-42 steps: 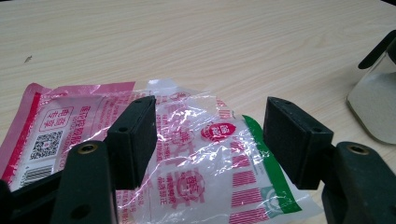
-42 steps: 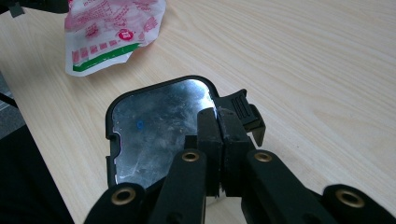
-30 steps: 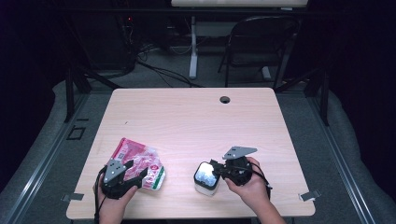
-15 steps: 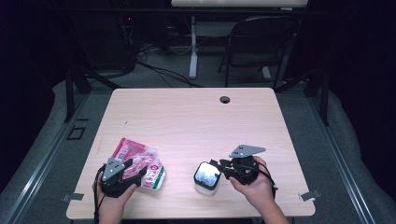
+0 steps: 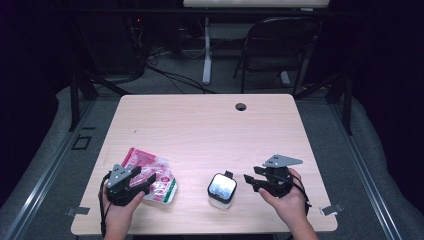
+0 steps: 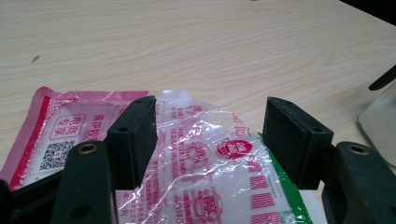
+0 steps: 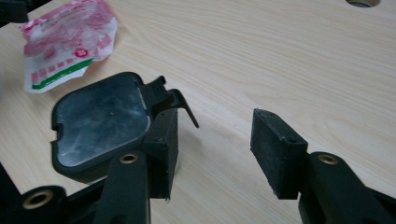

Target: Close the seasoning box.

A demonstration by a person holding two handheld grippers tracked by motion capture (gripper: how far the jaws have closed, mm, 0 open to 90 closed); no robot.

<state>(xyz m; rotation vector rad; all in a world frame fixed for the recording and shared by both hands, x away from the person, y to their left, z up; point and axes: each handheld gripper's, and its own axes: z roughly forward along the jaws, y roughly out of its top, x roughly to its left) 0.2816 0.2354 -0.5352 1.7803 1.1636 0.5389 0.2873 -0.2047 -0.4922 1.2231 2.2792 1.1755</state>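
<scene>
Near edge of table [image 5: 200, 125], high view: left gripper [image 5: 131, 183] at lower left, right gripper [image 5: 255, 181] at lower right, each in a hand entering from below

Small box [image 5: 222, 190] with black rim, white side and glossy grey lid, standing on the table between the two grippers; black clip projecting from its far edge toward the right gripper. In the right gripper view, box [image 7: 100, 123] seen as a rounded dark rectangle, lid uppermost, clip at its far right corner; long axis not clear from these views

Right gripper [image 7: 215, 144]: jaws wide apart, just having been opening, nothing between them but bare table; box just beyond and left of the left-hand jaw, hard by it though contact not certain

Crinkled clear packet [image 5: 159, 176] with red print and a green corner, lying flat over a pink packet [image 5: 140, 159]; long axis running from near right to far left across the table

Left gripper [image 6: 210, 133]: jaws apart, astride the clear packet [image 6: 205, 158], which passes between and beneath them; pads not pressing on it; pink packet [image 6: 60, 126] beyond the left-hand jaw

Farther off: round hole [image 5: 241, 106] near the far edge of the table; folding chair [image 5: 280, 45] on the floor behind
</scene>
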